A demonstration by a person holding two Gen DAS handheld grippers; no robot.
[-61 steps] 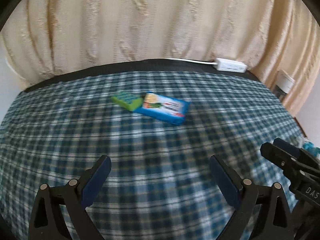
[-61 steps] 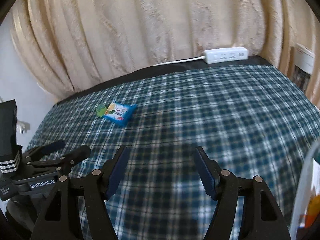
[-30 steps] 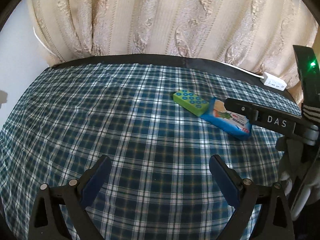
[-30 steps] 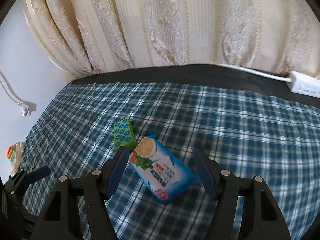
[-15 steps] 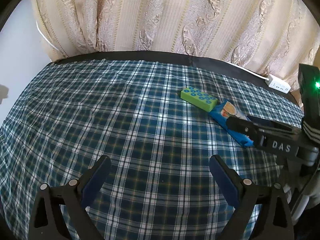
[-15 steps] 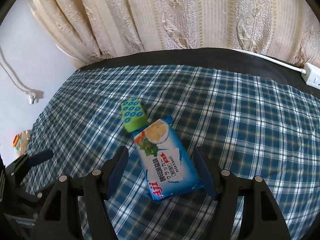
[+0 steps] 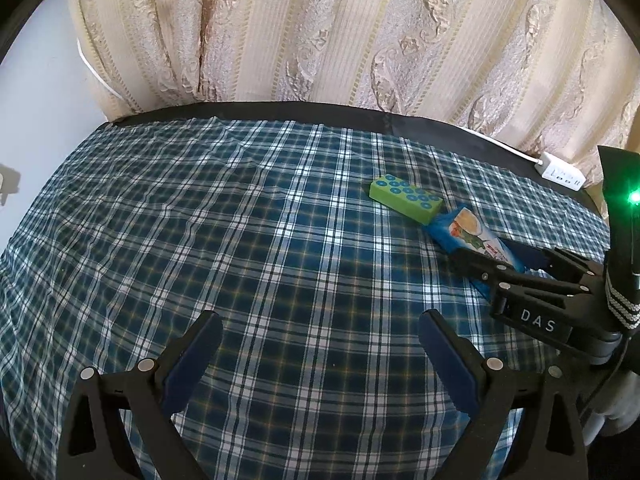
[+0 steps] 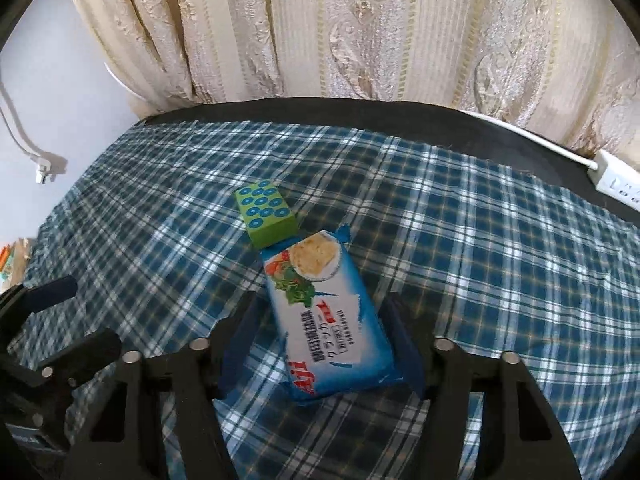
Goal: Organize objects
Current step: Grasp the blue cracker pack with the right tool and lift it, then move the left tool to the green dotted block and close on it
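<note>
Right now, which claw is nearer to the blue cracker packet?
Right. The right claw has the blue cracker packet between its fingers, which have just been closing. The left claw is open over bare checked cloth, well apart from the packet.
</note>
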